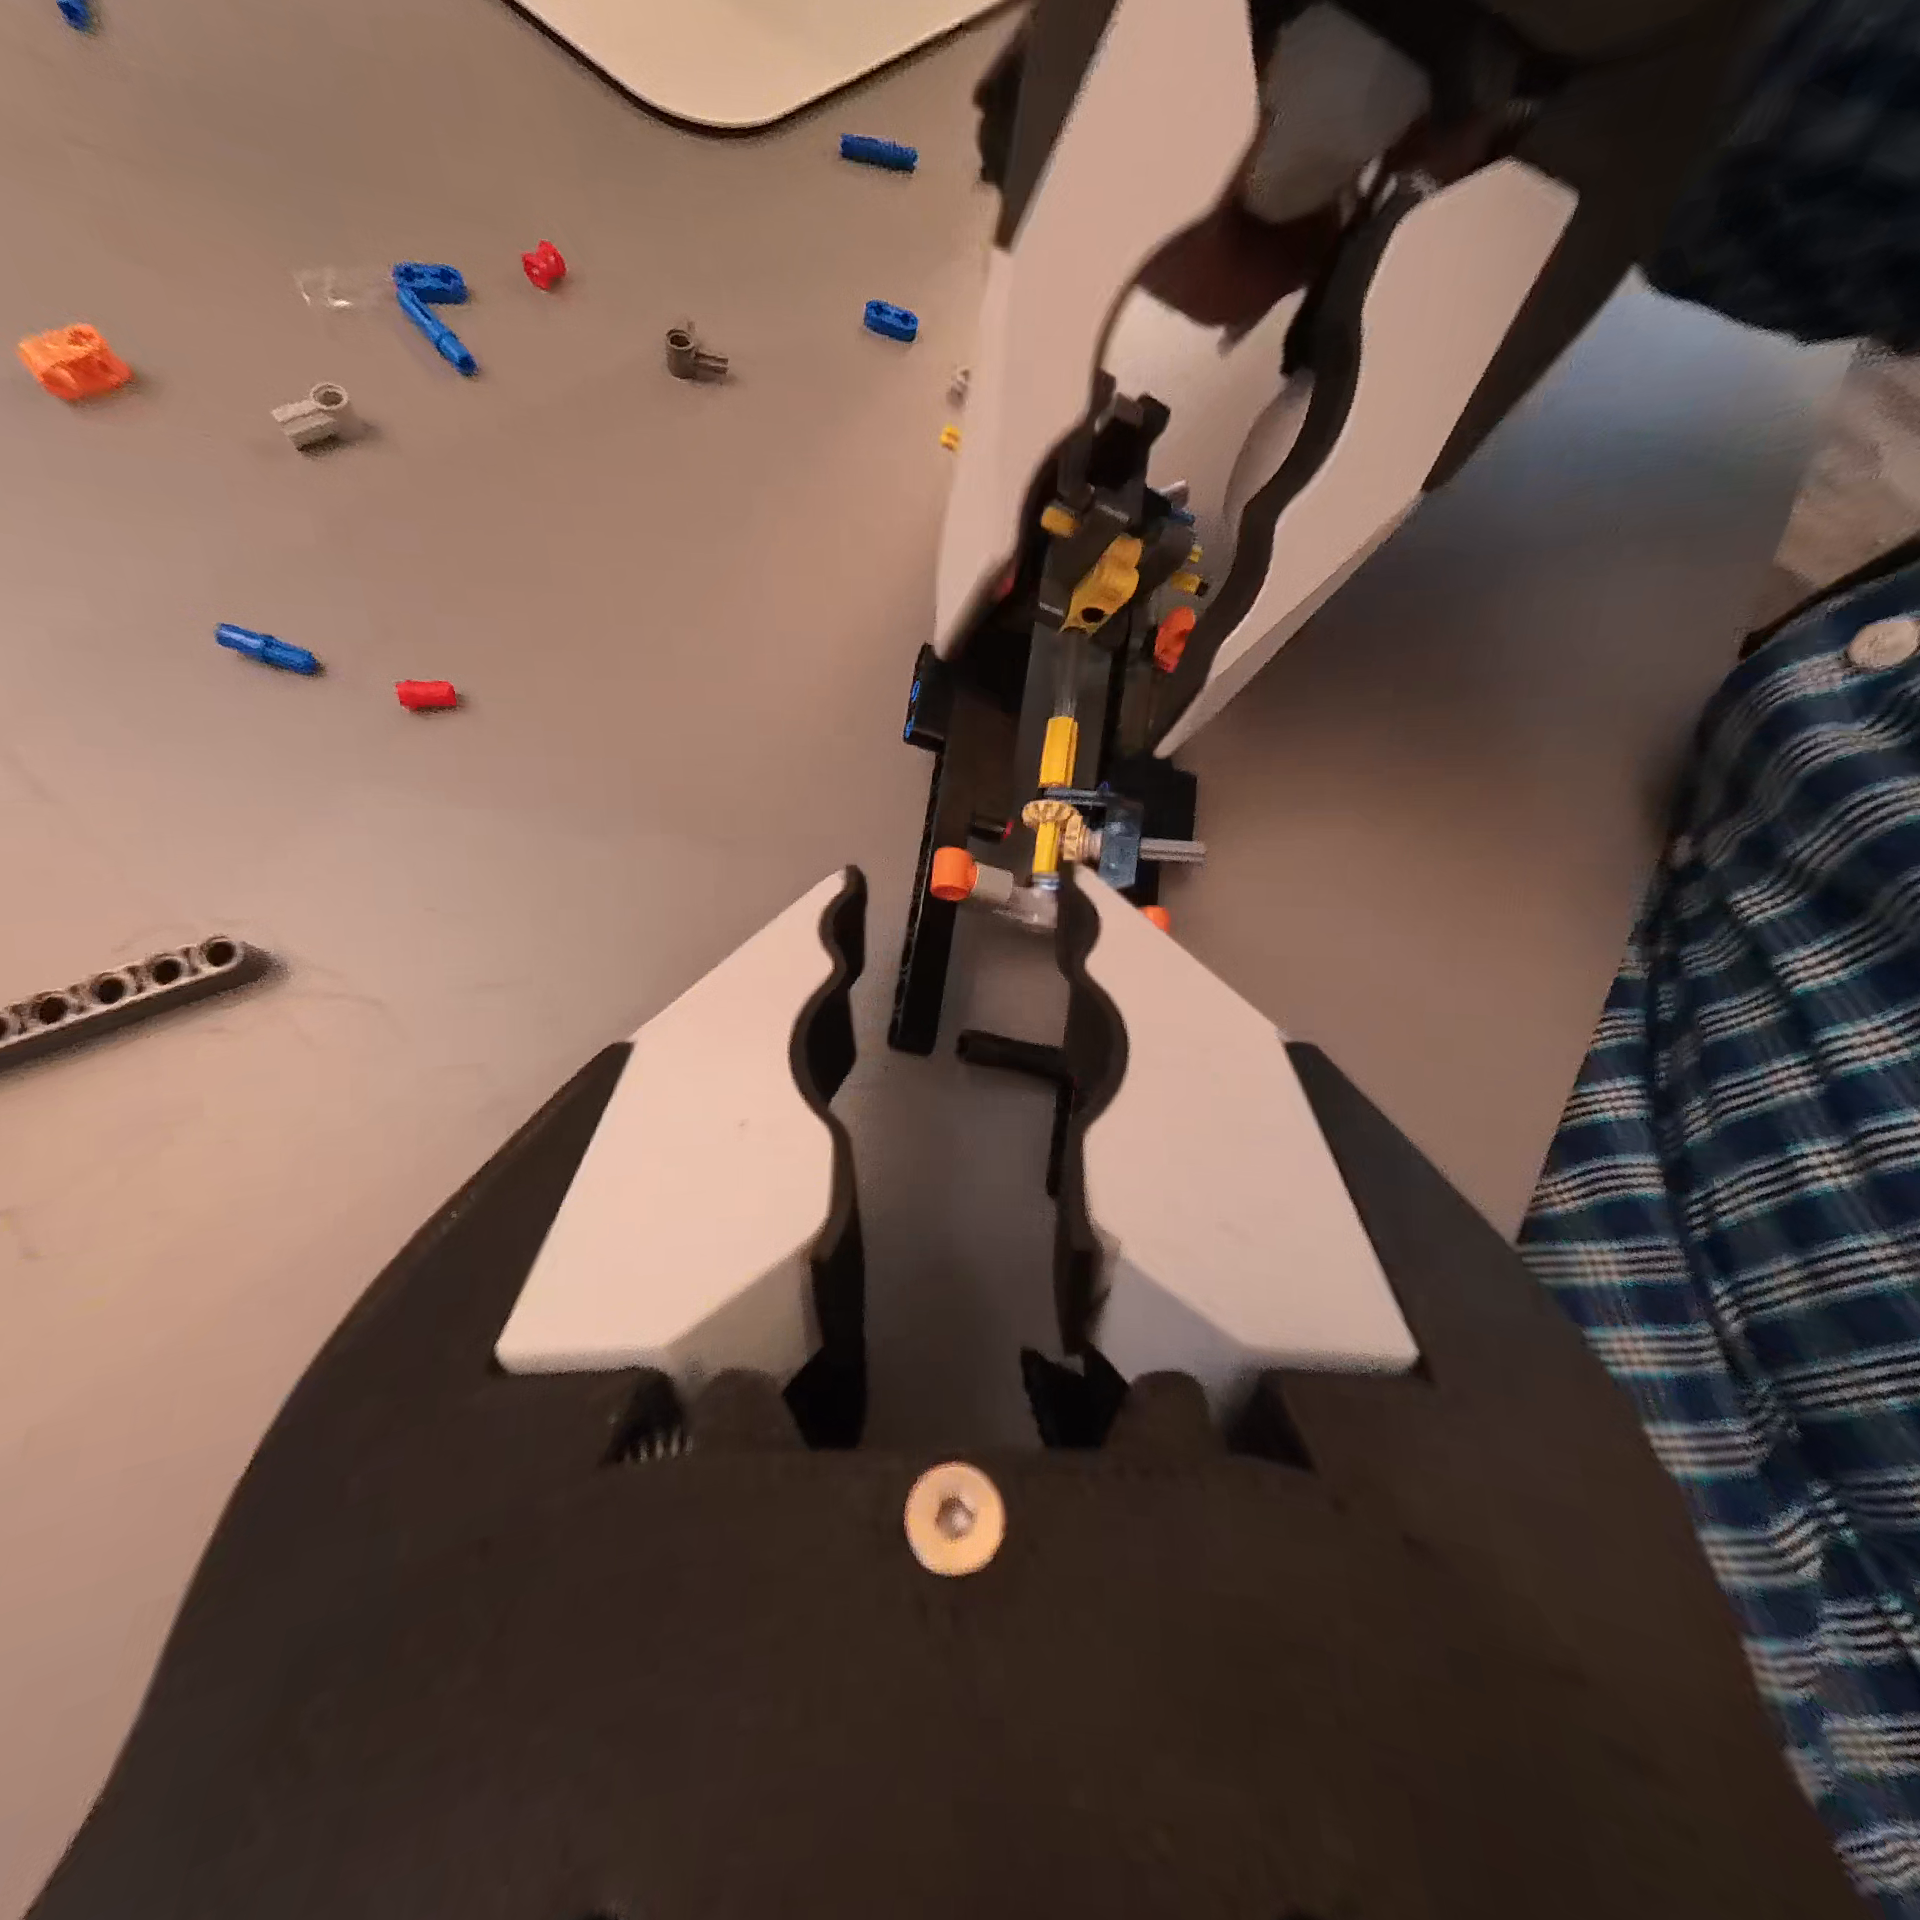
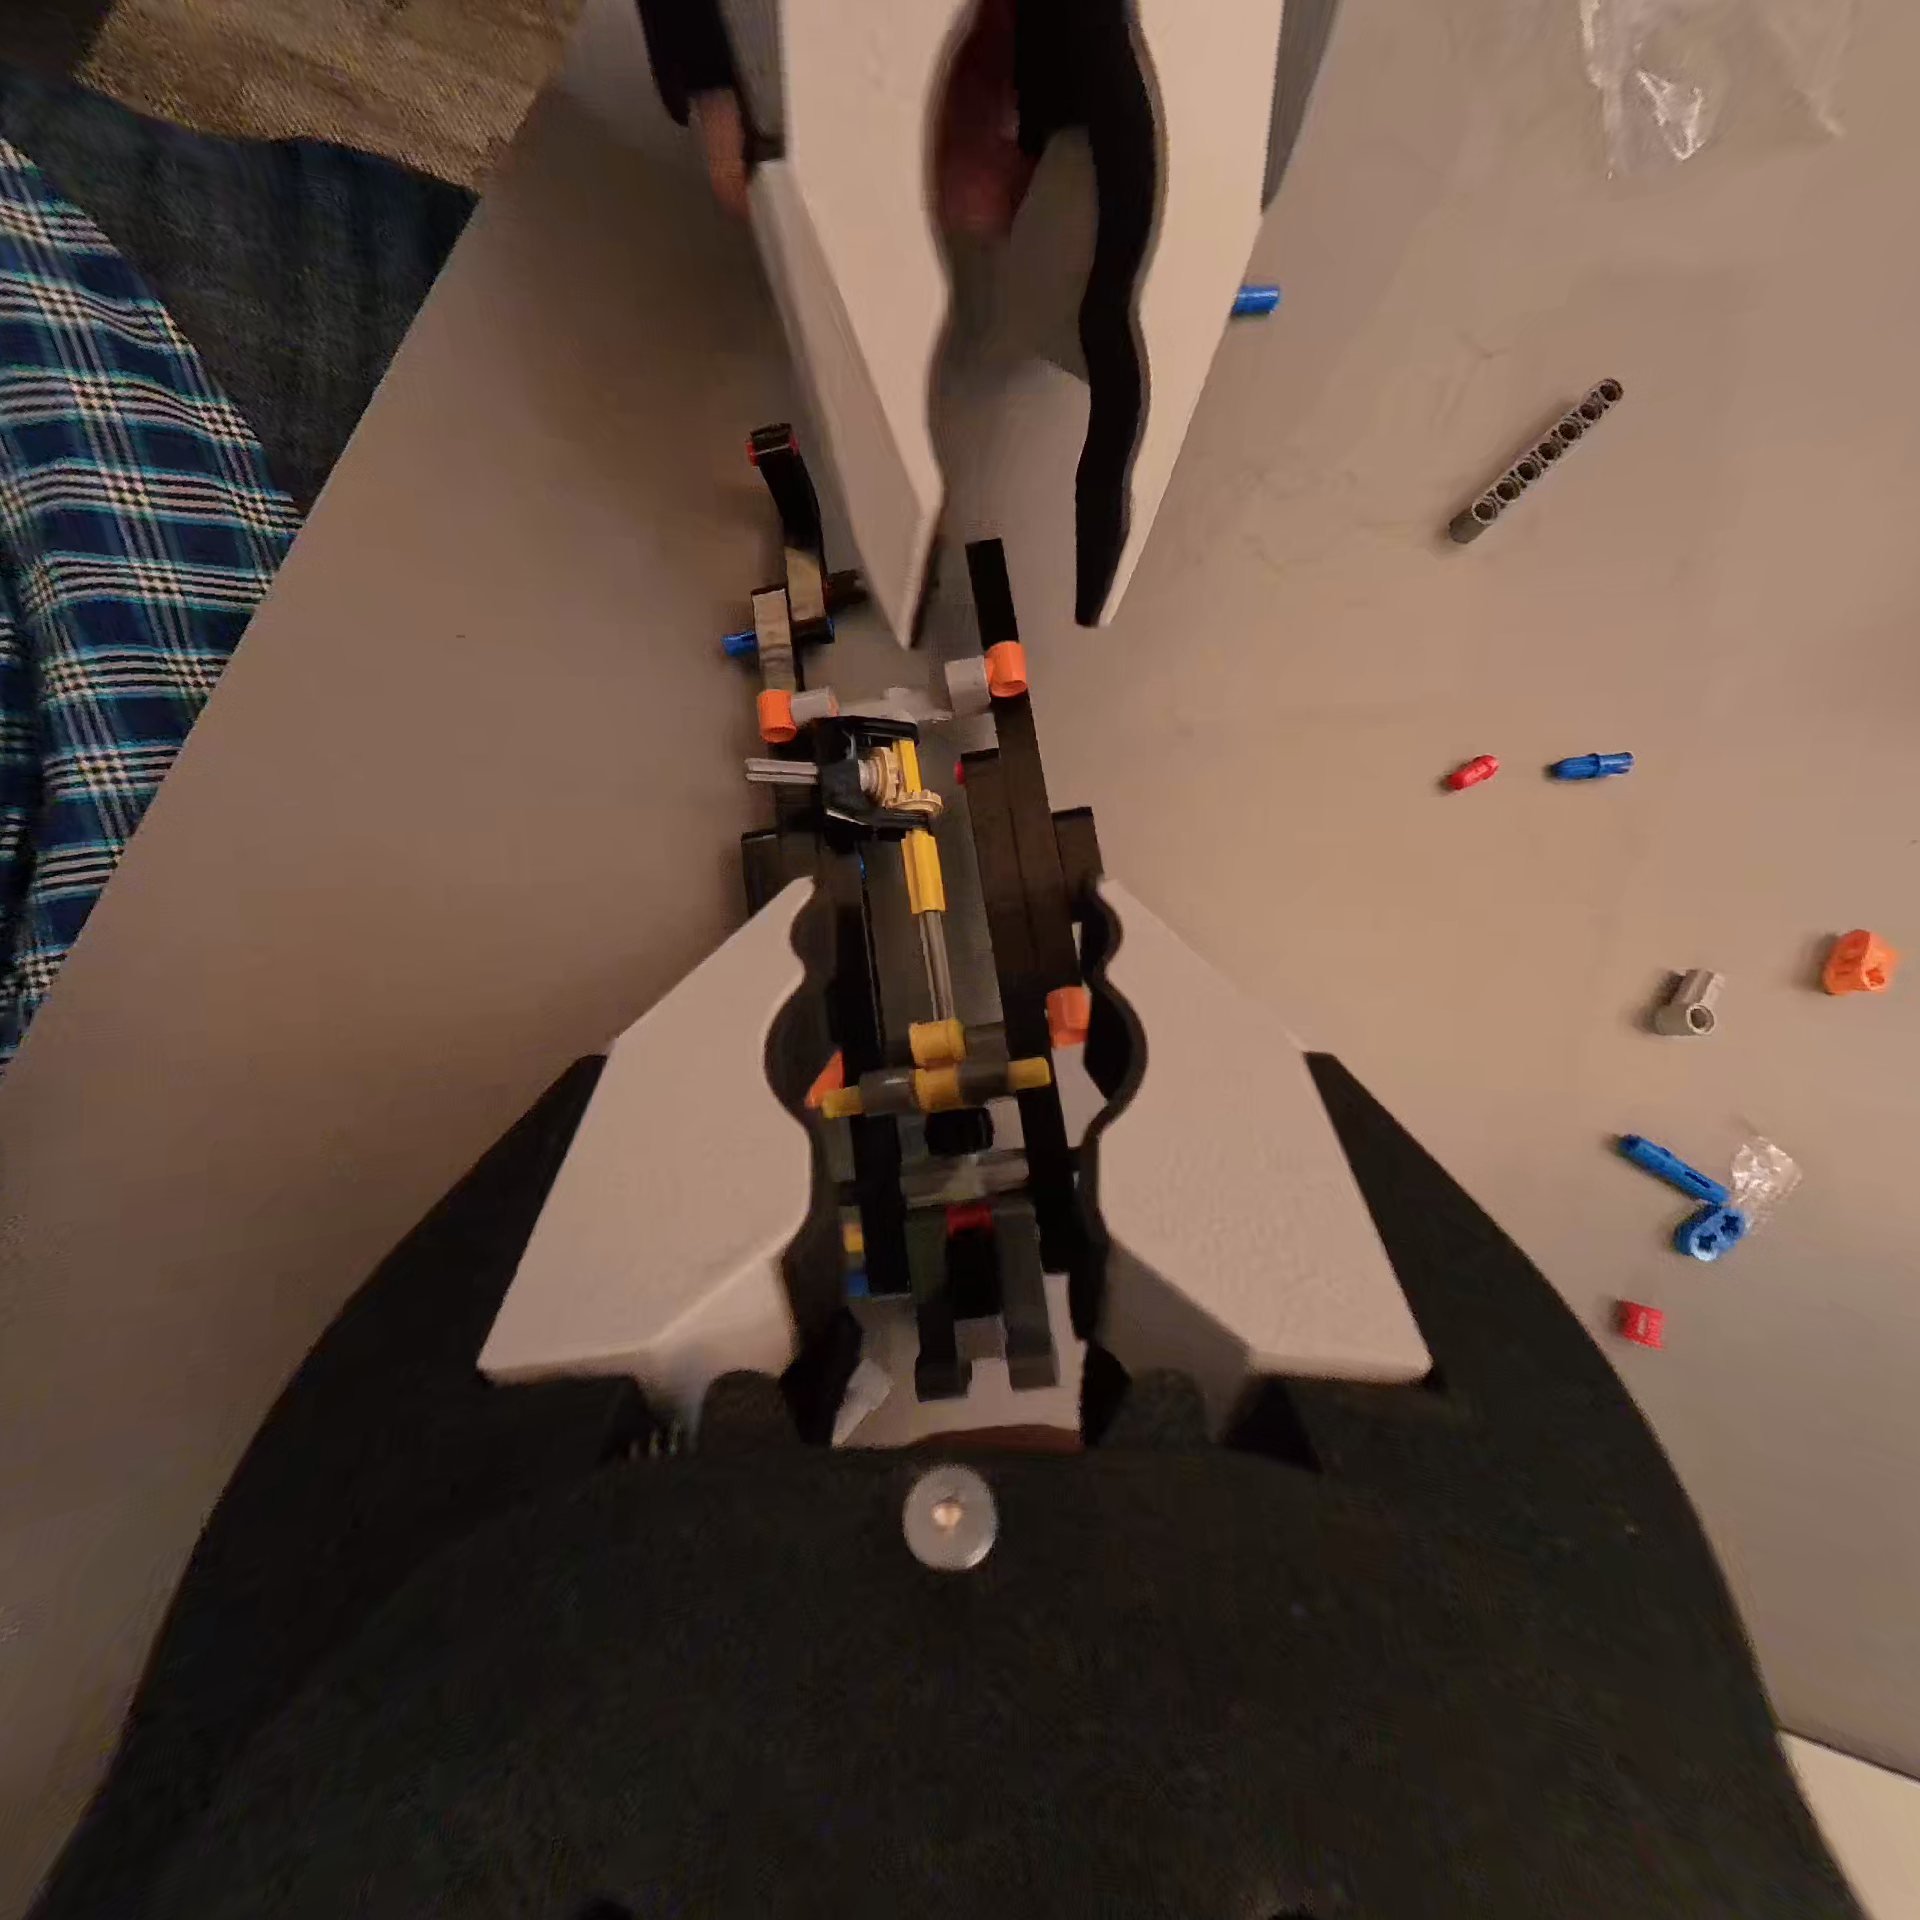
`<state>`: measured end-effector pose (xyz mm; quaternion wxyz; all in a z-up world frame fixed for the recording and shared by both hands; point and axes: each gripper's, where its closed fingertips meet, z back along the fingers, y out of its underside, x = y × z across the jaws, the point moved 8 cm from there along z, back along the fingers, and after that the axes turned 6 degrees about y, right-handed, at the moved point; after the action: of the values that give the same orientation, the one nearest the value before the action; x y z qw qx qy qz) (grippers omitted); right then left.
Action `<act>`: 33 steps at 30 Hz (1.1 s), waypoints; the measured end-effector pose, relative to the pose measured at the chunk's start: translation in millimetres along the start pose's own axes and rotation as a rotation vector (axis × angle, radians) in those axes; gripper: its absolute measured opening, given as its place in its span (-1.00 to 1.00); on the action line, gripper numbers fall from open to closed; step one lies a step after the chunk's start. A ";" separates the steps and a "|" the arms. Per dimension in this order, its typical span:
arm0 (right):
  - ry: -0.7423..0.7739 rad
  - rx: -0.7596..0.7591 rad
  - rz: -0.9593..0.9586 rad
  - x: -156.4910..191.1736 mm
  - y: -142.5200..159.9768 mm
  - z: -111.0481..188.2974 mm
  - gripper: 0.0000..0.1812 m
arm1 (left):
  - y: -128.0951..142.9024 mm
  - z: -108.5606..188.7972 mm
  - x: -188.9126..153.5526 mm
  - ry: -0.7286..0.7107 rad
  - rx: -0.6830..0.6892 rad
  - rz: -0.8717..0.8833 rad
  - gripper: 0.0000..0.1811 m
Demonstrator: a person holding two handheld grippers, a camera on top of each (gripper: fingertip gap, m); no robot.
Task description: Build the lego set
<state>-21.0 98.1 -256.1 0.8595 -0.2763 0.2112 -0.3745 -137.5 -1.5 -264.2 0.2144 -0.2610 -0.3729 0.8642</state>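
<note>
**Left wrist view.** Left tongs (image 1: 966, 904) parted to a moderate gap, nothing clamped between the wavy black pads. Pointed straight at the near end of the lego model (image 1: 1060, 748), probably to steady it or add a part there. One long black beam of the model (image 1: 925, 935) just inside the left fingertip. Small black L-shaped piece (image 1: 1013, 1044) lying in the gap close against the right pad; whether gripped or merely resting on the table (image 1: 520, 779) hard to tell through the blur. Opposite, right tongs (image 1: 1060, 686) closing over the model's far half from above. Loose parts well off to the left of the tongs: a grey holed beam (image 1: 125, 987), an orange block (image 1: 73, 358), and blue and red pins, all hard glossy plastic on a matte beige surface. Plaid sleeve (image 1: 1766, 1143) along the right.

**Right wrist view.** Right tongs (image 2: 956, 904) clamped on the model (image 2: 925, 862), pads pressed to its black side beams, holding it lengthwise along the fingers so the far end faces the other tool. Frame of black beams around a yellow sleeve on a thin metal-grey axle, tan gears and orange bushes at the far end. Left tongs (image 2: 1003, 618) just beyond the model's end, apart, one black beam poking between the tips. Black curved sub-assembly (image 2: 790, 540) on the table beside the left fingertip. Grey beam (image 2: 1538, 462) and crinkled clear bag (image 2: 1683, 94) far right.
</note>
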 end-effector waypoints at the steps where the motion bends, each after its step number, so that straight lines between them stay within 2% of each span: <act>1: 0.002 -0.009 -0.006 -1.0 0.5 2.3 -0.42 | 0.1 1.9 -3.3 -0.013 0.012 -0.035 -0.54; 5: -0.016 -0.029 -0.008 -2.2 6.5 11.8 -0.20 | 4.4 2.5 -18.3 -0.059 0.069 -0.140 -0.23; 9: -0.003 0.022 0.039 -1.3 16.3 11.3 -0.17 | 10.6 -7.0 -27.8 -0.127 0.146 -0.248 -0.13; 12: 0.016 0.057 0.076 -0.3 22.0 7.7 -0.21 | 14.2 -14.2 -30.3 -0.166 0.194 -0.306 -0.14; 16: 0.028 0.086 0.097 -0.4 27.5 2.4 -0.36 | 17.2 -17.5 -27.0 -0.186 0.202 -0.327 -0.36; 22: 0.004 0.050 0.053 -2.4 30.1 2.7 -0.37 | 16.5 -17.2 -24.1 -0.168 0.207 -0.352 -0.37; 29: -0.014 0.018 0.005 -5.4 29.7 3.9 -0.34 | 13.4 -15.0 -23.4 -0.156 0.205 -0.327 -0.37; 31: 0.001 -0.014 -0.024 -7.9 28.5 7.8 -0.21 | 12.2 -14.0 -23.8 -0.151 0.207 -0.305 -0.37; 33: 0.011 -0.043 -0.053 -9.7 28.1 14.4 -0.18 | 10.5 -12.6 -24.1 -0.138 0.192 -0.264 -0.37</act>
<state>-4.1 125.9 -261.5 0.8421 -0.2980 0.2163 -0.3940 -113.1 -15.0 -272.5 0.3241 -0.1281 -0.3334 0.8760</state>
